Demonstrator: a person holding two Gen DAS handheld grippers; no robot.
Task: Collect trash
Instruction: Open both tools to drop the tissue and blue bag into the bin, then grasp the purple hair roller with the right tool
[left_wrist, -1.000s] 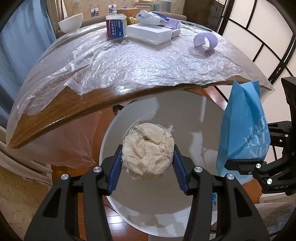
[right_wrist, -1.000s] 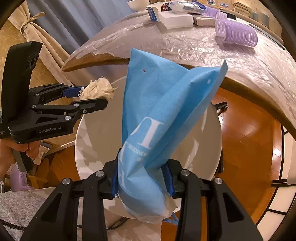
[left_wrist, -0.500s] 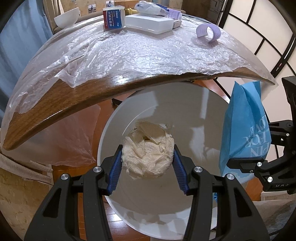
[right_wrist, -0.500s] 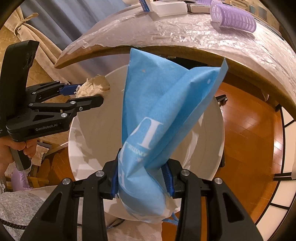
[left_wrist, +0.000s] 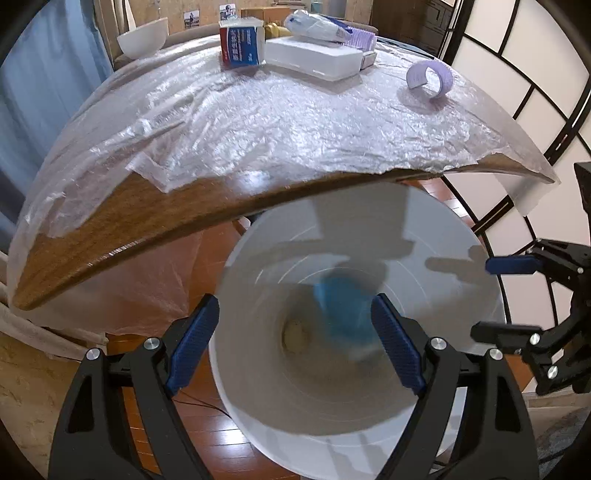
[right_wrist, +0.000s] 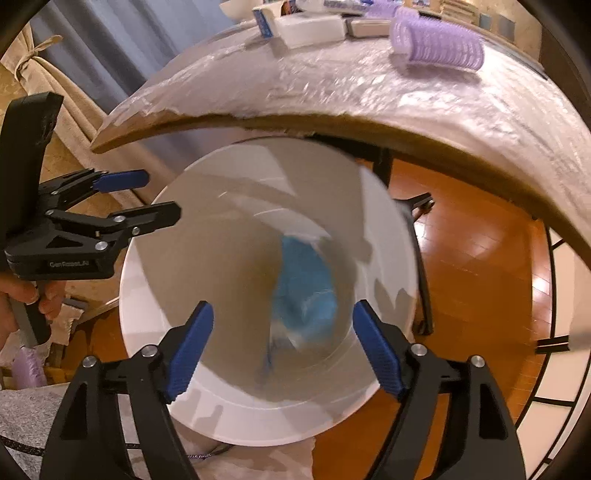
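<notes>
Beside the plastic-covered wooden desk (left_wrist: 110, 236), your left gripper (left_wrist: 295, 343) and right gripper (right_wrist: 284, 347), jaws just spread and empty, are hovering over the white round bin (left_wrist: 443, 258), with the blue bag (right_wrist: 303, 280) inside.

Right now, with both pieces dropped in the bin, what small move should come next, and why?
Probably lift both grippers up and back toward the table. The left gripper and right gripper have just been opening their jaws, with nothing between them; the blue bag and the paper wad lie inside the white bin. More items remain on the table.
</notes>
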